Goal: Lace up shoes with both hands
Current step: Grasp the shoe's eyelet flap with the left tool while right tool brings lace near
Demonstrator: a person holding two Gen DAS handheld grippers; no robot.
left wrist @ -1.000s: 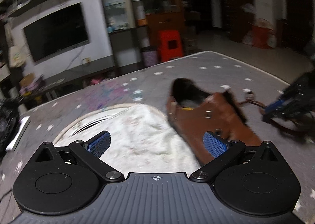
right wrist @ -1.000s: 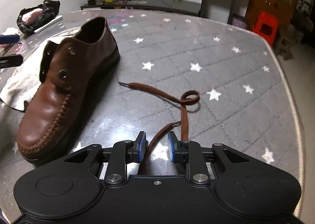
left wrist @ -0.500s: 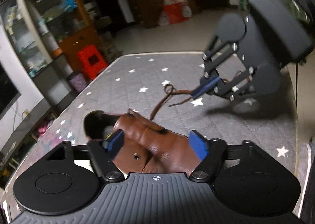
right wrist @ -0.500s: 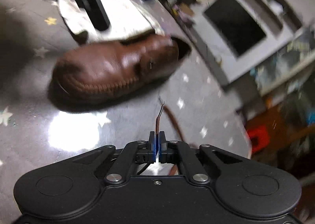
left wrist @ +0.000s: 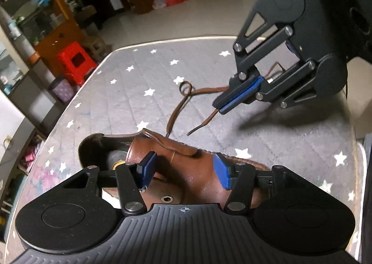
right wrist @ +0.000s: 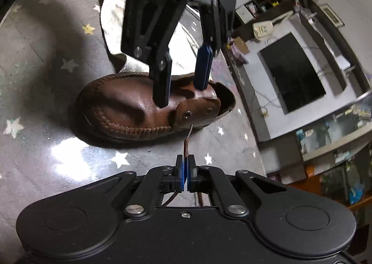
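Swung in since a second ago: left hand-held gripper (left wrist: 183, 172), wide, straddling shoe (right wrist: 148, 110) mid-table (left wrist: 267, 138); right hand-held gripper (right wrist: 185, 171) pinching lace (right wrist: 186, 142). Aim tip at eyelet (right wrist: 186, 114), 12 o'clock; steady shoe.

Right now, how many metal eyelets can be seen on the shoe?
3. In the right wrist view, two sit on the flap facing the camera: the front eyelet and the rear eyelet. The left wrist view shows one on the opposite flap. Others may be hidden.

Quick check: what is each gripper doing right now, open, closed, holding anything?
Left gripper: open, fingers either side of the brown shoe, not clamped.
Right gripper: closed on the shoelace near its tip.
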